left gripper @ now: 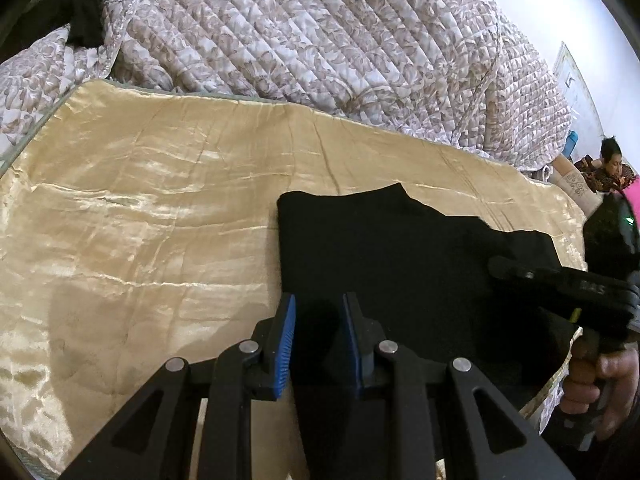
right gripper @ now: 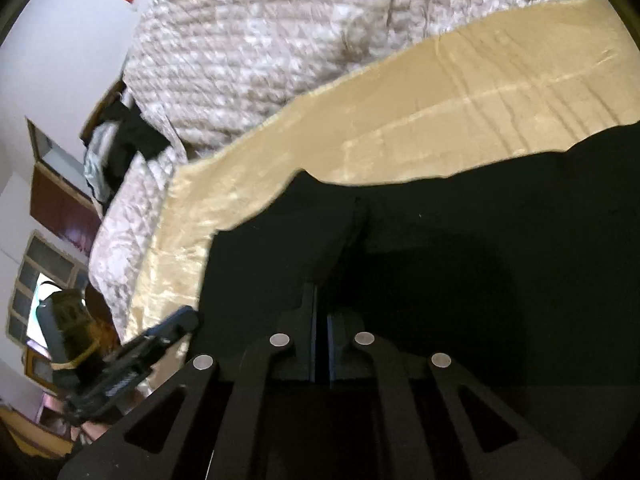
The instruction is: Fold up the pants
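Observation:
The black pants [left gripper: 400, 248] lie folded into a compact block on a gold satin sheet [left gripper: 160, 200], toward its right side. My left gripper [left gripper: 319, 298] hovers over their near left corner. Its blue pads [left gripper: 286, 340] stand a little apart with bare faces, and black cloth lies under the gap. My right gripper [left gripper: 495, 266] comes in from the right and rests on the pants' right part. In the right wrist view its jaws are pressed together [right gripper: 319, 289] on the pants [right gripper: 480, 220], and a crease of cloth runs up into the tips. The left gripper [right gripper: 188, 318] shows at lower left.
A bulky quilted floral blanket [left gripper: 320, 40] is heaped behind the sheet along its far edge. Dark clothing [left gripper: 84, 20] lies at the far left corner. A person [left gripper: 612, 160] sits beyond the bed at right. A hand [left gripper: 592, 384] holds the right gripper's handle.

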### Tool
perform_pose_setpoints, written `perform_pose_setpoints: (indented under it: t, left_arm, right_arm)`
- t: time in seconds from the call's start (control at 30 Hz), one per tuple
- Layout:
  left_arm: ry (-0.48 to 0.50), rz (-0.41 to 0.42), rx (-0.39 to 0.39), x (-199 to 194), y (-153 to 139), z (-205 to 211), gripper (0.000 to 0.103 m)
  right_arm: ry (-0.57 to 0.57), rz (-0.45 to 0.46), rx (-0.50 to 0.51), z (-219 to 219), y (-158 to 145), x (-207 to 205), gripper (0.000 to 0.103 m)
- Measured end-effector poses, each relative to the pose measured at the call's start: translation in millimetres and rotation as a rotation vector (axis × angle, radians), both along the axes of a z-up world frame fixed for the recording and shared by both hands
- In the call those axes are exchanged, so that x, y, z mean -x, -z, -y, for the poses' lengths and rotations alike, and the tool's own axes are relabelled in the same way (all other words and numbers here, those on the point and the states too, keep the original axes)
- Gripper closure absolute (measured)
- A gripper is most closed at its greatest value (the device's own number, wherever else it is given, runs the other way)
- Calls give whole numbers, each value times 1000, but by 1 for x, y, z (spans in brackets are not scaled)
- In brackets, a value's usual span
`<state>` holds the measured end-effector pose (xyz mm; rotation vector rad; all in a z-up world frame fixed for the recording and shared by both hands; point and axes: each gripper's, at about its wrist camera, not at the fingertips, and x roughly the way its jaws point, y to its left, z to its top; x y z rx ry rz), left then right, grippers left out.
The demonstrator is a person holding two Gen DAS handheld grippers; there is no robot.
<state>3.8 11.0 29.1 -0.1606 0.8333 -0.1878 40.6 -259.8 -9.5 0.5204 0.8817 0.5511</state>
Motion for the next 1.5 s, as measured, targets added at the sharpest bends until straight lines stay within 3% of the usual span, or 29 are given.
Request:
perform_pose_setpoints:
  t: [0.2, 0.4, 0.6, 0.73, 0.87, 1.0, 1.17, 1.23, 1.27, 1.5]
  left_arm:
    - [8, -13, -7, 0, 4, 4, 77]
    - [13, -8, -10, 2, 3, 4, 77]
    - [5, 15, -51, 7, -1, 12, 77]
    - [26, 24, -82, 9, -1, 25, 77]
    - [54, 0, -123, 8, 10, 36, 77]
    - [56, 7, -127, 8, 7, 38, 77]
    - [54, 2, -134, 1, 8, 42, 77]
    - [57, 7, -144, 0, 9, 44, 77]
    - [57, 10, -150, 0, 8, 45, 77]
    - [58, 19, -144, 17, 2, 42, 76]
  right_arm:
    - [45, -52, 33, 8, 18, 3, 101]
    - [39, -12, 97, 3, 11, 6, 100]
    - [107, 113, 246, 8, -9, 23, 95]
    - [32, 195, 261, -6, -19, 35, 95]
    - [-8, 115, 336, -21, 3, 23, 95]
    - [50, 145, 348, -13, -6, 20, 95]
    - [26, 183, 355, -23, -12, 13, 92]
    - [35, 98, 406, -26, 4, -1, 88]
    - [43, 95, 384, -24, 5, -3, 88]
    - [43, 182, 399, -24, -13, 32, 88]
